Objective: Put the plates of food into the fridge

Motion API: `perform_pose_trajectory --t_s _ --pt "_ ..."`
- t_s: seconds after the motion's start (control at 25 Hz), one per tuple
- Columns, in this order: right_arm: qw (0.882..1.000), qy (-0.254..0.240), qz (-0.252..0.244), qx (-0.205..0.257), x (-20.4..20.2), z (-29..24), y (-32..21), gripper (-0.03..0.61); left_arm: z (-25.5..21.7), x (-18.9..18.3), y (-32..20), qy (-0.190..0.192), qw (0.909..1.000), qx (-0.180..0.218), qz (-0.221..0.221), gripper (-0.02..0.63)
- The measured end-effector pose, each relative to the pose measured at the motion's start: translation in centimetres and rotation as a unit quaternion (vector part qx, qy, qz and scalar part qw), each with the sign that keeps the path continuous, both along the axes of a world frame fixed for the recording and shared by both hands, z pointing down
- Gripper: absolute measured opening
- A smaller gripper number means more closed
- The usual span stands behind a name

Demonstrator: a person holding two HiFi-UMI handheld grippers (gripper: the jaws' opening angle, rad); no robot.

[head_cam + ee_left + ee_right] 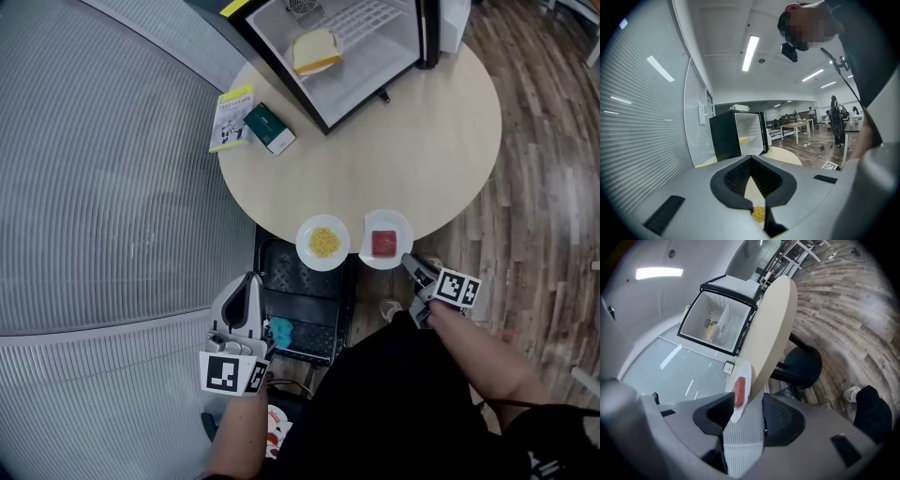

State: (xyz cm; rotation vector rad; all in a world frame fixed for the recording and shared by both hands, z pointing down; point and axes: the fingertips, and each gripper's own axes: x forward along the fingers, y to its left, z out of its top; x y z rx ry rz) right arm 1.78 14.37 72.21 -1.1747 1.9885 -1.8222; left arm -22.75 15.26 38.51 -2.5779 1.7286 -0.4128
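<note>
Left gripper [251, 281] clenched, empty, held off table [422, 141]; right gripper [743, 416] jaws parted, red-food plate [745, 373] rim set between, ungripped.

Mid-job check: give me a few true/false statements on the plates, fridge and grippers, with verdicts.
The fridge stands open. True.
The fridge is empty. False: bread lies inside.
The rim of the red-food plate lies between the open jaws of the right gripper. True.
The left gripper holds the yellow-food plate. False: it hangs shut off the table, clear of that plate.
Both plates sit at the table's far edge. False: at the near edge.
</note>
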Motion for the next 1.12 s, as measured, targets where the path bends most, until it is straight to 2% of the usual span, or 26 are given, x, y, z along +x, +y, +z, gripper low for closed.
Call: perform_pose_trajectory --t_s 0.12,0.16,0.24,0.4,0.56,0.8,1.0,1.12 --pt "1.000 -0.015 0.000 -0.001 -1.0 0.2 -0.4 0.195 0.4 -0.6 0.1 -0.002 1.0000 -0.006 -0.006 0.005" --pt "1.000 -0.016 0.001 -0.005 -1.2 0.4 -0.4 0.178 0.6 -0.8 0.0 -0.003 0.9999 -0.009 -0.007 0.005" --pt "1.000 -0.018 0.004 -0.008 -1.4 0.7 -0.6 0.104 0.7 -0.9 -0.1 -0.008 0.9999 -0.010 -0.006 0.005" --pt "0.999 -0.044 0.011 -0.005 -1.9 0.4 -1.0 0.044 0.8 -0.8 -0.4 -0.014 0.9999 -0.007 0.001 0.005" --pt "0.997 -0.072 0.023 -0.020 -1.7 -0.2 -0.9 0.021 0.4 -0.6 -0.8 -0.010 0.9999 -0.007 0.011 0.005" --pt "0.993 -0.105 0.032 -0.030 -1.7 -1.8 -0.7 0.020 0.0 -0.9 -1.2 -0.002 0.9999 0.001 0.016 0.005" --pt "0.993 -0.113 0.031 0.004 -0.2 -3.2 -1.7 0.021 0.4 -0.9 -1.9 0.014 0.9999 0.000 0.009 0.005" --pt "0.989 -0.141 0.037 0.019 0.3 -4.9 -2.9 0.021 0.1 -0.4 -2.7 0.016 0.9997 0.006 0.015 0.005"
